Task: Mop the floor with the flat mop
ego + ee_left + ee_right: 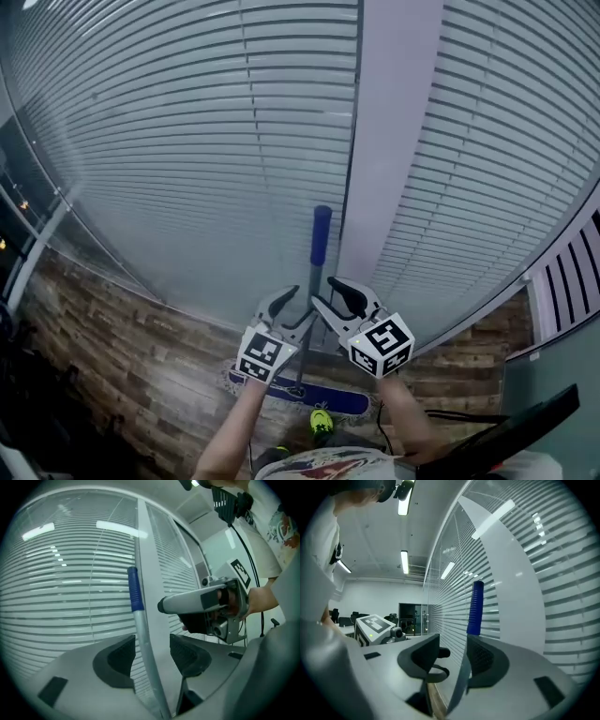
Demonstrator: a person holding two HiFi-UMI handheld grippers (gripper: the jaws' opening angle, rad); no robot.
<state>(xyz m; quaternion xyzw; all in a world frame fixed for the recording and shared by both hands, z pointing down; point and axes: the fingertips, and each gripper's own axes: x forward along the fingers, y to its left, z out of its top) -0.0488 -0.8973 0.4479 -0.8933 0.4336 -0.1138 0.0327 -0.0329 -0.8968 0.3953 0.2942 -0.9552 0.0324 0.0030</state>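
The flat mop stands upright against the white window pillar. Its blue handle grip (321,234) is on top, the silver pole (305,361) runs down below it, and the blue mop head (314,398) lies on the floor. My left gripper (286,309) and right gripper (336,295) sit side by side at the pole, below the blue grip. In the left gripper view the pole (142,639) runs between the open jaws of the left gripper (152,651), near the left pad (121,657). In the right gripper view the pole (464,674) passes beside the right pad (483,660) of the open right gripper (452,657).
Glass walls with white slatted blinds (187,141) flank the pillar (394,141). The floor (112,356) is wood-patterned. A yellow-green shoe (321,420) is by the mop head. A dark flat object (511,436) and a cable lie at the lower right.
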